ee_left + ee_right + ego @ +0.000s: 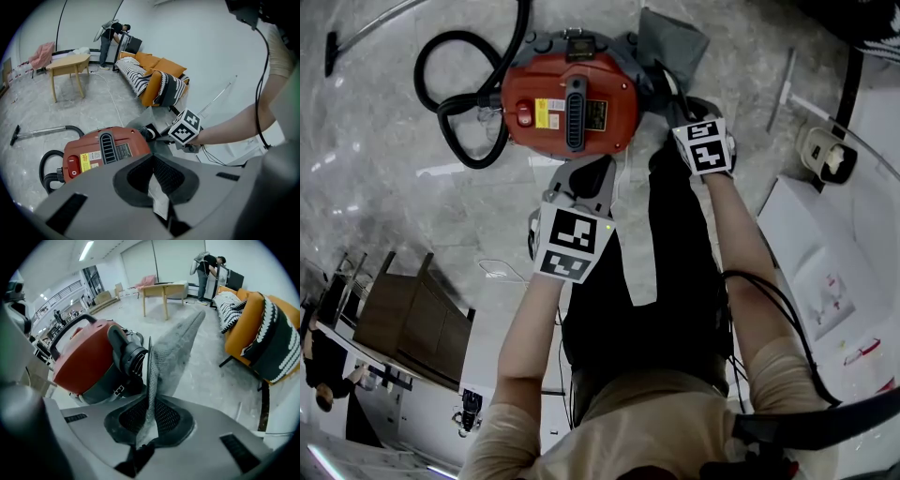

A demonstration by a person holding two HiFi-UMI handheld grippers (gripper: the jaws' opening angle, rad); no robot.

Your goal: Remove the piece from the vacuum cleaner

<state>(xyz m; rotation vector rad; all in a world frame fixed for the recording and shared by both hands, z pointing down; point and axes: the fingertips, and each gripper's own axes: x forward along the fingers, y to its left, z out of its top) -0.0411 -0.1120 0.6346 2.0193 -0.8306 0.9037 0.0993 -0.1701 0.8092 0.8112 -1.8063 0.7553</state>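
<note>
Right gripper [149, 376] jaws pinching lower edge of grey bag [176, 352]. Cloth rises from between pads, just beside black port [133, 359] on end of red vacuum [82, 357]. Left gripper [152, 161] jaws pressed together, above near edge of vacuum, apart from bag.
</note>
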